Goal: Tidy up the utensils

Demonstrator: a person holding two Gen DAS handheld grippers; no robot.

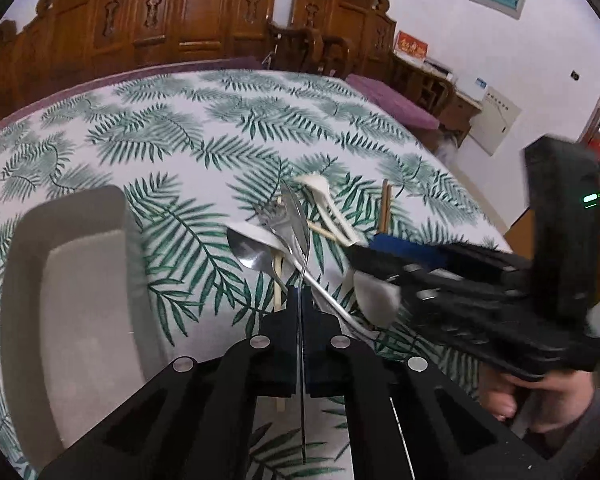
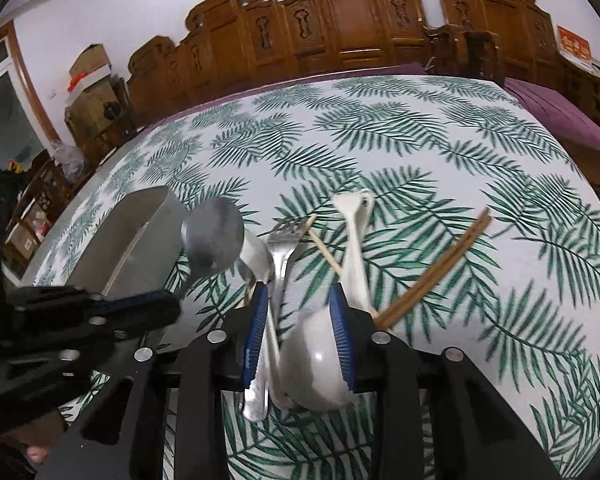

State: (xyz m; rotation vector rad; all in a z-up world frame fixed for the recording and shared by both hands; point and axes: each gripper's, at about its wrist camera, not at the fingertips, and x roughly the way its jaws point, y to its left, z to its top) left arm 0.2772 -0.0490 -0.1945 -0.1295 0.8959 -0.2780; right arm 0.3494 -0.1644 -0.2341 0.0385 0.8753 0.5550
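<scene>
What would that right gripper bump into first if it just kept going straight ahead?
Probably the white ceramic spoon: its bowl already lies between the open right gripper fingers, its handle running straight ahead. The metal fork lies close beside it. Depth is hard to judge here.

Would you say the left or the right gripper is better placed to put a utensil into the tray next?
Left, probably: the left gripper is shut on a metal spoon, with the tray right beside it. The right gripper is open over the pile.
</scene>
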